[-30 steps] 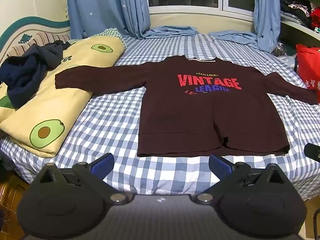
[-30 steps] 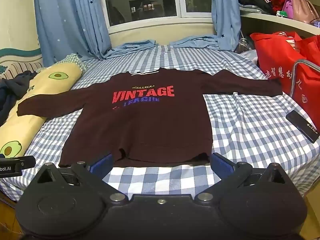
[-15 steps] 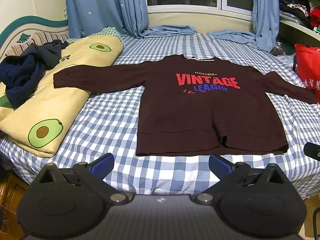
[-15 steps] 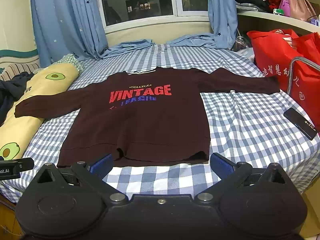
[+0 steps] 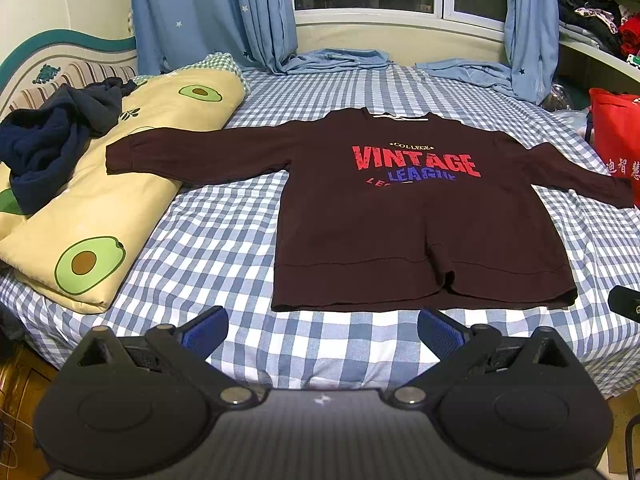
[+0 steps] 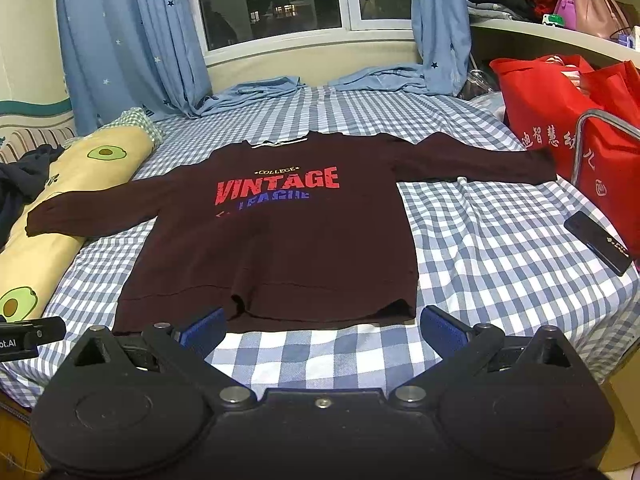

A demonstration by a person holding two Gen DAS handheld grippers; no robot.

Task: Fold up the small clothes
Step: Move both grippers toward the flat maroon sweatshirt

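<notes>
A maroon sweatshirt (image 5: pixel 400 216) lies flat, sleeves spread, on the checked bed (image 5: pixel 224 240), printed "COLLEGE VINTAGE LEAGUE". The left gripper (image 5: pixel 322 330) and right gripper (image 6: pixel 322 326) hover near its hem, jaws apart, empty.

Left gripper (image 5: pixel 322 330) jaws spread wide, right gripper (image 6: pixel 322 326) likewise, both level, empty

We've got the sweatshirt (image 5: pixel 400 220) lying flat on the bed (image 5: pixel 208 248) straight ahead of both grippers, hem nearest us. Left of it sits the pillow (image 5: pixel 120 184) with one sleeve on it and some clothes (image 5: pixel 48 140) on top. Bags (image 6: pixel 560 120) and a phone (image 6: pixel 600 236) sit off right.
</notes>
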